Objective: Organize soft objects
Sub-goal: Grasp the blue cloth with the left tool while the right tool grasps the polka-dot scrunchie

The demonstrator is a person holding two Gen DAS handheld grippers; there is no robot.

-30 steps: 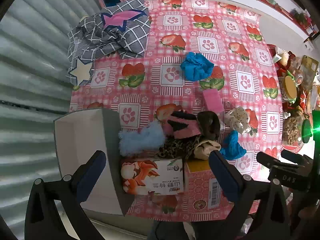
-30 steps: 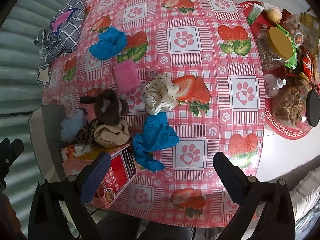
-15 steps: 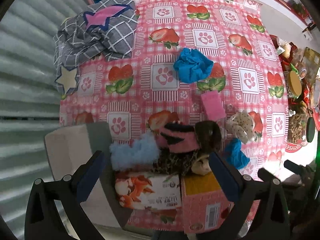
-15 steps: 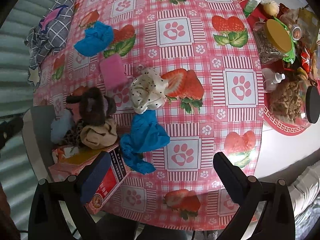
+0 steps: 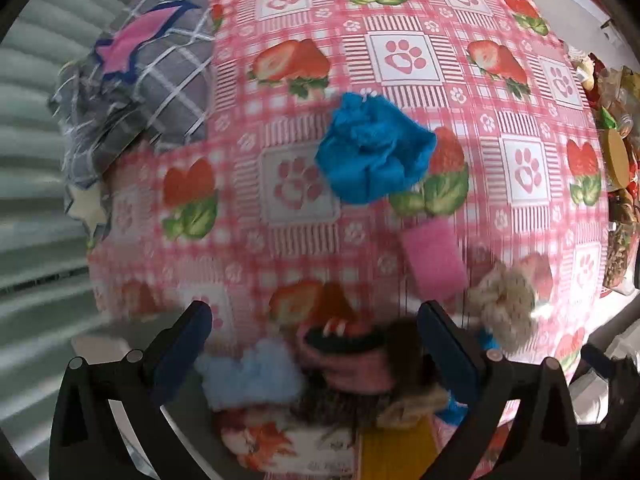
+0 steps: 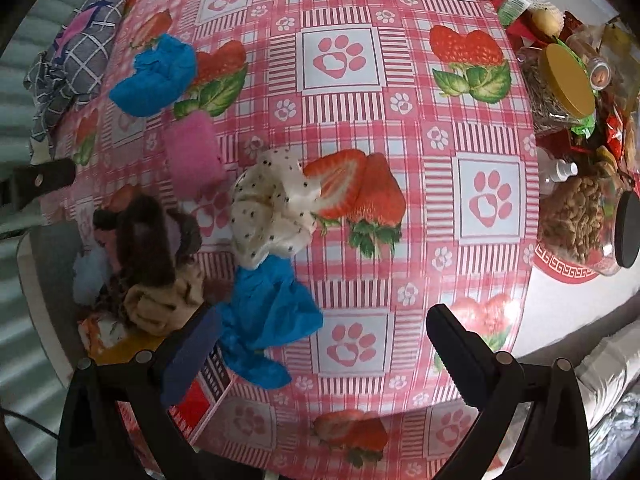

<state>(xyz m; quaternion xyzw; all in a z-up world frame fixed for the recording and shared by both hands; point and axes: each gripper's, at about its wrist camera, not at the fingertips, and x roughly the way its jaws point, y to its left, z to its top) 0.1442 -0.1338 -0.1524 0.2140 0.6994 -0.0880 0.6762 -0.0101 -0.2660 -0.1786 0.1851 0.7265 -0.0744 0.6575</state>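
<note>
Two views. Left wrist: left gripper (image 5: 314, 340) spread wide, empty, above a heap of soft items (image 5: 340, 364) at the tablecloth's (image 5: 400, 56) near edge; crumpled blue cloth (image 5: 374, 154) mid-surface; pink sponge (image 5: 434, 262) just nearer. Carton print blurred, unreadable.

Right wrist: right gripper (image 6: 322, 346) wide, empty; blue rag (image 6: 266, 320) beside its left finger; dotted cream scrunchie (image 6: 272, 210) touching the rag; snack jars (image 6: 576, 200) at the right edge.
</note>
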